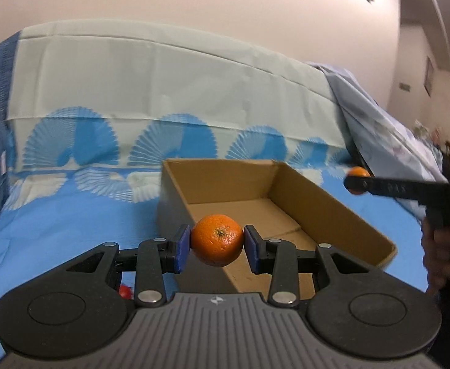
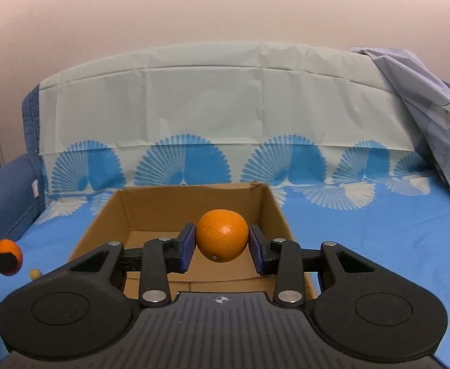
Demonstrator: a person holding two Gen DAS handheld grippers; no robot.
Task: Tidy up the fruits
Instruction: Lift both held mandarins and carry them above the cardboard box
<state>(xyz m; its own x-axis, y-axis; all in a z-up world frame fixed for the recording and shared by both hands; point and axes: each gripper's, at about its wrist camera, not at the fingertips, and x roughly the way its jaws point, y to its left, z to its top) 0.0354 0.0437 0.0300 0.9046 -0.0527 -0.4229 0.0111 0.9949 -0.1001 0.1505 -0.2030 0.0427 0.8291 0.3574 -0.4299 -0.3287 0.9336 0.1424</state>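
You have 2 oranges in the air and none in the box yet, so I judge the sorting barely begun. Your left gripper (image 1: pixel 217 247) is closed on an orange (image 1: pixel 218 240), blue pads pressed to its 2 sides, stem end facing the camera, held above the near-left part of the cardboard box (image 1: pixel 341 212). Your right gripper (image 2: pixel 221 244) is likewise clamped on a second orange (image 2: pixel 222 235), held over the near end of the same box, whose floor shows bare brown card in both views. What is left, as far as I can tell, is to lower each fruit inside and let go, then collect whatever lies loose: a small pale round thing (image 2: pixel 35 273) sits on the blue bedsheet (image 1: pixel 71 215) left of the box, and something red (image 1: pixel 125 292) peeks out under your left gripper (too hidden to name). Behind the box the fan-patterned cover (image 2: pixel 225 117) rises like a backrest, with a crumpled grey-blue cloth (image 2: pixel 424 98) draped at its right end, clear of the box. Nothing blocks the opening; the 2 grippers converging on 1 box are the only crowding I would watch.
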